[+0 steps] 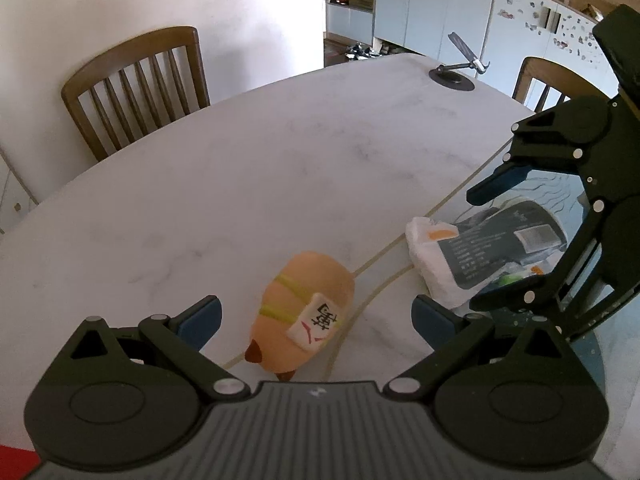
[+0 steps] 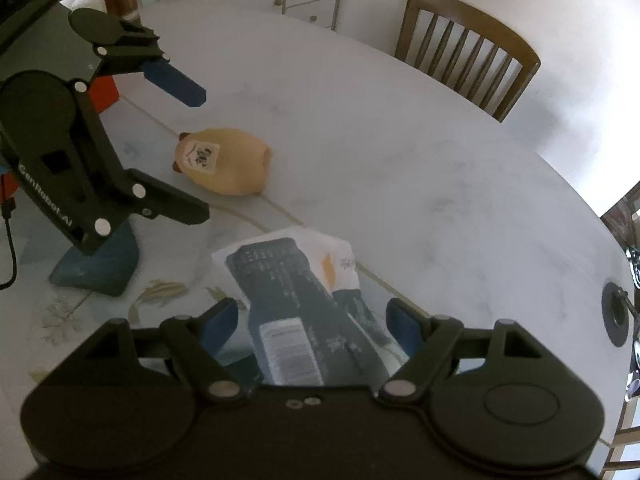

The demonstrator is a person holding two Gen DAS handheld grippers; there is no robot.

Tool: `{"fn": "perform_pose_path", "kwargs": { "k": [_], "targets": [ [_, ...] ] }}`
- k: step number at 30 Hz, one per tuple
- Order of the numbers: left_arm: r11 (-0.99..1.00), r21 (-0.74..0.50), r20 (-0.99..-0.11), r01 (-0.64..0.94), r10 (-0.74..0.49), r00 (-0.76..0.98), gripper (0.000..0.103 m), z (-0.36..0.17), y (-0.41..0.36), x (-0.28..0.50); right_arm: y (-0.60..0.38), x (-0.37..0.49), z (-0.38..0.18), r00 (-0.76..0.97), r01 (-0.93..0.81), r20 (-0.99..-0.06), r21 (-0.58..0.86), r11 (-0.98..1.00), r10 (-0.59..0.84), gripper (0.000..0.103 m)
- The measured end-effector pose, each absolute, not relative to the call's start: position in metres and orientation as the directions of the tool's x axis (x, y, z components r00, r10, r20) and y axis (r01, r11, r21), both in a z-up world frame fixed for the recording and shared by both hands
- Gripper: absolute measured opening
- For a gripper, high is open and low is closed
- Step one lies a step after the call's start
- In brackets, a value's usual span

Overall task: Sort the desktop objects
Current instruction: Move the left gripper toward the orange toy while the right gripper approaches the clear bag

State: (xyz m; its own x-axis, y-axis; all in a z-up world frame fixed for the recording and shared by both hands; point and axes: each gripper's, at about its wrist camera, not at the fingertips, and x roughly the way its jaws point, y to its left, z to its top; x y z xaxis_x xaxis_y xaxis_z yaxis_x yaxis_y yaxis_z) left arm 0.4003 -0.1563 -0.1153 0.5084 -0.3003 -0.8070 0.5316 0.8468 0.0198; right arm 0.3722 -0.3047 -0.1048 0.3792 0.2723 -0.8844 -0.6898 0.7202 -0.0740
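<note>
Marble table (image 1: 280, 152) carries a soft, rounded toy (image 1: 306, 316) mid-surface under your wide-open, empty left gripper (image 1: 316, 320); your right gripper (image 2: 314, 322), tilted down, gapes around a crinkled packet (image 2: 288, 292) nearby.

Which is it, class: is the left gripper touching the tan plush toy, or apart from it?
Apart. The left wrist view shows the left gripper open, bare table between each fingertip and the plush toy.

table (image 1: 280, 152): smooth marbled stone look | chair (image 1: 136, 84): wood | toy (image 1: 308, 312): soft matt plush | packet (image 2: 288, 292): glossy plastic
</note>
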Motion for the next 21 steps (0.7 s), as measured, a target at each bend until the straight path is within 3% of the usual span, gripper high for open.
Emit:
{"fn": "perform_pose_path", "kwargs": {
  "k": [13,21],
  "targets": [
    [0.843,0.021,-0.808,0.538,-0.302,0.505,0.1,-0.129,-0.162,0.408,-0.305,0.379,-0.118,0.37,-0.686,-0.891,-0.071,0.724,0.264,0.081],
    [0.836,0.021,-0.817,0.548,-0.302,0.492,0.092,-0.136,-0.166,0.409,-0.308,0.382,-0.123,0.364,-0.682,-0.893,-0.062,0.729,0.265,0.079]
  ]
}}
